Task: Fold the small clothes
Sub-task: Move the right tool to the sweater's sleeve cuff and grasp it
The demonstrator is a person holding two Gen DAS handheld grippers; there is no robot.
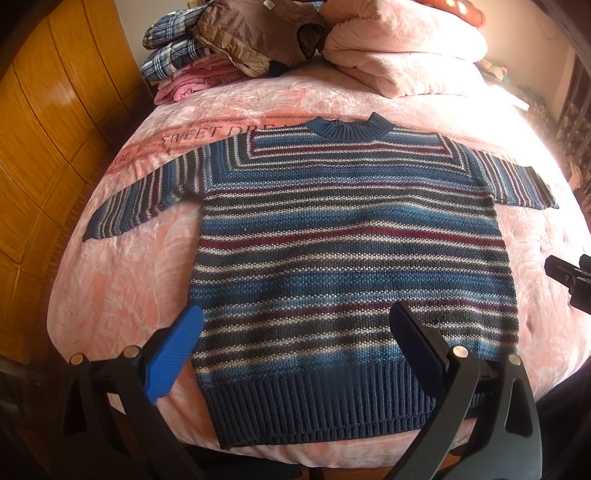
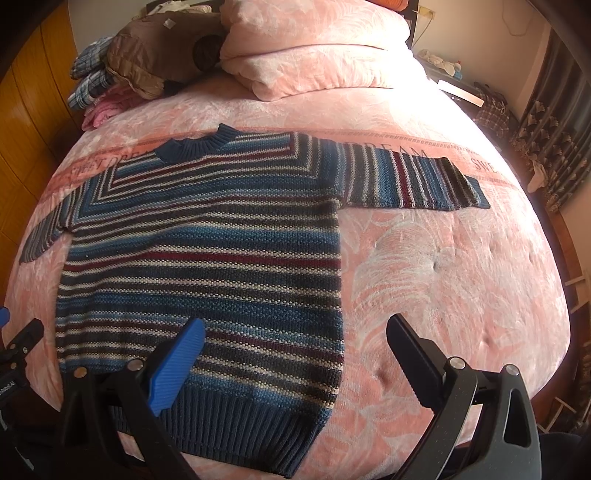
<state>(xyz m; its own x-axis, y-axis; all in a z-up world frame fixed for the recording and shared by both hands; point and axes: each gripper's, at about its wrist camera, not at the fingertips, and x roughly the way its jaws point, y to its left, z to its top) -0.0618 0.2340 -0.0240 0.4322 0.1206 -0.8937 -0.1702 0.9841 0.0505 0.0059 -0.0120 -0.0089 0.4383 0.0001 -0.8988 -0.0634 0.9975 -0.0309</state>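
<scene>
A striped knit sweater [image 1: 351,258] lies flat and face up on the pink bedspread [image 1: 122,295], filling the middle of the left wrist view and the left half of the right wrist view. Its navy collar [image 1: 349,127] points toward the top of the frame, both sleeves are spread out to the sides, and the ribbed hem [image 1: 325,402] sits at the bottom edge.

The left gripper [image 1: 295,325] hangs over the hem with its jaws spread wide, holding nothing. The right gripper [image 2: 295,332] is likewise wide apart and empty, its blue finger over the sweater's lower right part and its black finger over bare bedspread.

At the top of the frame a folded pink quilt [image 1: 402,48] is heaped beside a brown padded jacket [image 1: 255,33], with plaid and pink clothes [image 1: 177,51] stacked at upper left. Wooden cupboard doors [image 1: 48,122] run down the left edge.
</scene>
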